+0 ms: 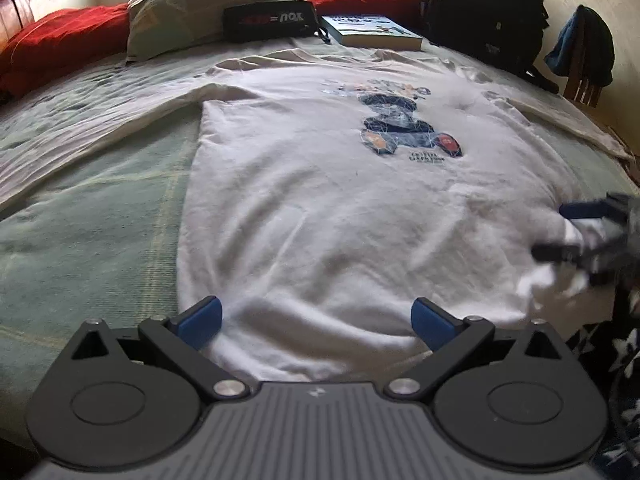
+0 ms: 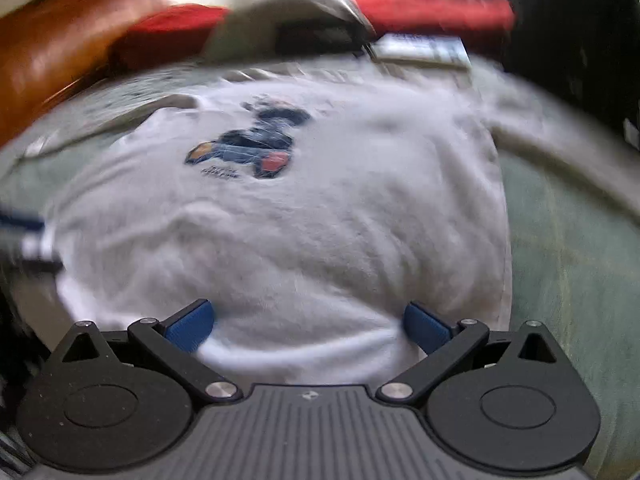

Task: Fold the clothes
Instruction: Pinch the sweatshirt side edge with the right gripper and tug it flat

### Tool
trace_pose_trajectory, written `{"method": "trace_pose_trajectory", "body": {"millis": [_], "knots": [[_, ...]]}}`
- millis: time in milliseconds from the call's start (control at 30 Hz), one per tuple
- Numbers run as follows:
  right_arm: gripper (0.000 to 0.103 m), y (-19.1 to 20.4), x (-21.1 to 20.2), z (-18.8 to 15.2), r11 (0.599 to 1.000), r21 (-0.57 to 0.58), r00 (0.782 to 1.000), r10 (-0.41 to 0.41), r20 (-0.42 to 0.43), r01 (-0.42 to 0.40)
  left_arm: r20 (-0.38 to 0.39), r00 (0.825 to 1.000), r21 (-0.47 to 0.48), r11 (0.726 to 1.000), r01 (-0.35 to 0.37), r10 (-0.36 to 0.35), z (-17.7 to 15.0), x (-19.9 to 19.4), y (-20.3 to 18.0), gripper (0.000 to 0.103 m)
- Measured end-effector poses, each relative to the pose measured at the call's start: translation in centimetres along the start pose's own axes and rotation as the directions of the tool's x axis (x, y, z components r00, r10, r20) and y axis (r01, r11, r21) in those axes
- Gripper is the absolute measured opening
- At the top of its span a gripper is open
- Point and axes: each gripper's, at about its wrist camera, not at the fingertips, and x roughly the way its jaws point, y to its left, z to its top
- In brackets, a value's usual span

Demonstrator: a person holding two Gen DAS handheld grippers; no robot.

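A white long-sleeved shirt (image 1: 320,184) with a blue printed figure lies spread flat, front up, on a green bed cover (image 1: 92,216). Its hem faces both cameras. My left gripper (image 1: 316,320) is open, its blue pads (image 1: 202,320) straddling the hem near the shirt's left bottom corner. My right gripper (image 2: 308,326) is open over the hem near the right bottom corner of the shirt (image 2: 304,216); that view is motion-blurred. The right gripper also shows at the right edge of the left wrist view (image 1: 576,232). The left gripper shows faintly at the left edge of the right wrist view (image 2: 28,240).
At the head of the bed lie a beige pillow (image 1: 200,8), red cushions (image 1: 56,44), a black pouch (image 1: 268,20), a book (image 1: 372,32) and a black backpack (image 1: 488,12). A chair with clothes (image 1: 584,56) stands to the right of the bed.
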Motion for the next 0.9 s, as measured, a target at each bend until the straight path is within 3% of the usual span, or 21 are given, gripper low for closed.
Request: {"method": "trace_pose_trajectory", "body": {"millis": [100, 200, 333, 400, 533, 633, 733, 900], "knots": [[0.103, 0.0, -1.1, -1.7, 0.999, -0.050, 0.998, 0.012, 0.063, -0.009, 0.025, 1.000, -0.014, 1.000, -0.006, 0.007, 0.4, 0.0, -0.5, 0.100], [0.103, -0.7, -2.8, -2.2, 0.999, -0.033, 0.999, 0.025, 0.047, -0.023, 0.020, 1.000, 0.003, 1.000, -0.020, 0.020, 0.0, 0.9, -1.9, 0.100], [0.103, -0.9, -5.0, -4.3, 0.995, -0.094, 1.000, -0.014, 0.017, 0.015, 0.038, 0.997, 0.068, 0.995, -0.074, 0.072, -1.2, 1.2, -3.4, 0.101], [0.103, -0.5, -5.9, -5.0, 0.992, -0.114, 0.999, -0.048, -0.005, 0.047, 0.027, 0.997, 0.027, 0.997, -0.067, 0.066, -1.0, 0.4, -3.0, 0.101], [0.103, 0.3, -7.1, -4.8, 0.995, -0.103, 0.999, -0.005, 0.043, 0.009, 0.059, 0.994, -0.045, 0.994, -0.095, 0.097, -0.6, -2.1, -2.4, 0.101], [0.103, -0.4, -7.0, -5.0, 0.999, -0.020, 0.999, 0.027, 0.045, -0.026, 0.083, 0.990, -0.038, 0.993, -0.113, 0.115, -1.2, -3.5, -3.1, 0.101], [0.103, -2.4, -6.8, -6.2, 0.988, 0.140, 0.998, 0.064, 0.010, -0.065, 0.079, 0.993, -0.034, 0.996, -0.083, 0.086, -2.4, -4.1, -3.7, 0.101], [0.103, -6.3, -6.8, -7.4, 0.896, 0.354, 0.963, 0.260, 0.068, -0.267, 0.092, 0.994, -0.030, 0.998, -0.055, 0.058, -3.5, -4.5, -4.8, 0.101]]}}
